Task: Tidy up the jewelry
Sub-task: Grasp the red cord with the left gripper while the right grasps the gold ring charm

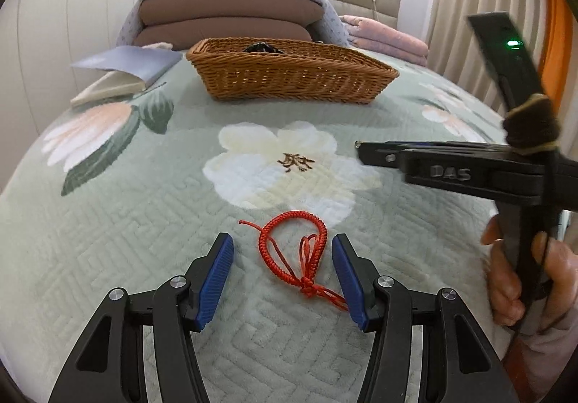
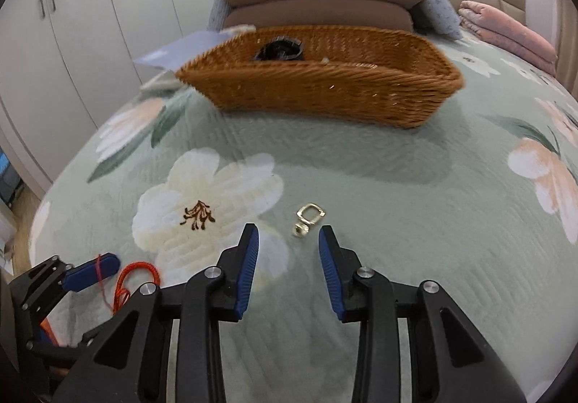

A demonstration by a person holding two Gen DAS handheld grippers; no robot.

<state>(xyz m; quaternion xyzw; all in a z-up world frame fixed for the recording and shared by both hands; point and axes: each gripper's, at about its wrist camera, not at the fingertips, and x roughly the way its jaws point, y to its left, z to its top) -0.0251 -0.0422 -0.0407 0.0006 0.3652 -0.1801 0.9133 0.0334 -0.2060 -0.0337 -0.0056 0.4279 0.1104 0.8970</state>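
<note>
We note a quilted bed (image 1: 108, 222) bearing a wicker basket (image 1: 289, 77) that holds one dark item (image 2: 280, 48). Left tongs (image 1: 281, 251) stand open astride the red cord bracelet (image 1: 292, 251); right tongs (image 2: 289, 240), open and empty, approach the gold clasp (image 2: 309, 218), presumably for basketing.

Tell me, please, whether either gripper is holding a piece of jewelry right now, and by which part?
Neither: the left gripper straddles the red cord bracelet unpressed; the right gripper is open by the gold ring.
</note>
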